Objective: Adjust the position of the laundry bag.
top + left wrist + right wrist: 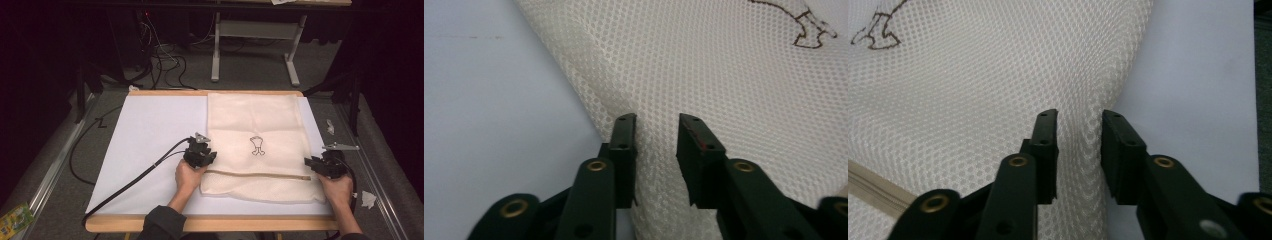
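A cream mesh bag (pixel 255 125) lies flat on the white table sheet (pixel 150 140), with a small dark drawing (pixel 257 145) at its middle and a tan zipper (pixel 257 174) near its front edge. My left gripper (pixel 205 155) rests at the bag's left edge. In the left gripper view, my left gripper (pixel 656 130) has a raised fold of mesh (pixel 724 75) in the gap between its jaws, which stand apart. At the right edge sits my right gripper (pixel 312 162). In its own view, the right gripper (pixel 1079 125) straddles the mesh (pixel 973 100) hem the same way.
The wooden table edge (pixel 210 223) runs along the front. A black cable (pixel 130 182) trails from the left gripper across the sheet to the front left. Table legs (pixel 216 50) and tangled wires (pixel 165 60) stand on the floor behind. Scraps (pixel 368 199) lie right of the table.
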`<state>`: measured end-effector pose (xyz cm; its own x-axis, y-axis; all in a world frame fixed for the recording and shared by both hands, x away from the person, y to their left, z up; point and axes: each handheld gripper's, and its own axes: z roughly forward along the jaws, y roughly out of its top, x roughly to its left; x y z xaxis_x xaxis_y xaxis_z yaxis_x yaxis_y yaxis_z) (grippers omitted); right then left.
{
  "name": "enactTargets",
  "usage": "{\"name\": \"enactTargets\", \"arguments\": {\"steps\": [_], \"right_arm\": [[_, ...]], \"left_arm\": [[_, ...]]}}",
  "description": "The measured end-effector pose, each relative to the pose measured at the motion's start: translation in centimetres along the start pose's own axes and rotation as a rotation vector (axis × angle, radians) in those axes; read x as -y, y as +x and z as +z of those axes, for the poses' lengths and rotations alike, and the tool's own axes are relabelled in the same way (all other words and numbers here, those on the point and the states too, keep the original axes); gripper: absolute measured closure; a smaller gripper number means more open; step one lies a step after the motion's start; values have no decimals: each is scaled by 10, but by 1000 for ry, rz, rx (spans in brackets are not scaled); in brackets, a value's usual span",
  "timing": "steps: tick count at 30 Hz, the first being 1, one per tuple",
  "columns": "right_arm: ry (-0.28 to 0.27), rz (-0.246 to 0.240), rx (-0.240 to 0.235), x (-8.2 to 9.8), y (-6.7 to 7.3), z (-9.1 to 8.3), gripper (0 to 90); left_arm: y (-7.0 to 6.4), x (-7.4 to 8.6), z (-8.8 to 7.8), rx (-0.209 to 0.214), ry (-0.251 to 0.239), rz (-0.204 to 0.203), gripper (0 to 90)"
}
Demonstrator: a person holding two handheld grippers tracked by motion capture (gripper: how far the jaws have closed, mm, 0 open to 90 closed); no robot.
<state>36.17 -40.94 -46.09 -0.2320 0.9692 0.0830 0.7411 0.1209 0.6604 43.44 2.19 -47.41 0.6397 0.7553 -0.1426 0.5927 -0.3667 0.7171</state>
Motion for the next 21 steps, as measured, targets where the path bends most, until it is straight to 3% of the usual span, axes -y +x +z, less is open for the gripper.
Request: {"name": "enactTargets", "arguments": {"steps": [2,3,5,10,21], "right_arm": [[4,0,-5,0,-2,0,772],[0,13,-20,2,-5,1,824],[-3,16,-27,2,-6,1,839],[-24,0,-27,3,-5,-1,874],[-50,13,-47,3,-7,-4,877]], "left_arm": [[1,0,0,-2,3,5,765],[3,-1,0,6,5,3,843],[4,-1,0,15,8,1,868],[7,-4,-3,42,0,-6,886],[10,-11,-16,64,-48,-8,886]]}}
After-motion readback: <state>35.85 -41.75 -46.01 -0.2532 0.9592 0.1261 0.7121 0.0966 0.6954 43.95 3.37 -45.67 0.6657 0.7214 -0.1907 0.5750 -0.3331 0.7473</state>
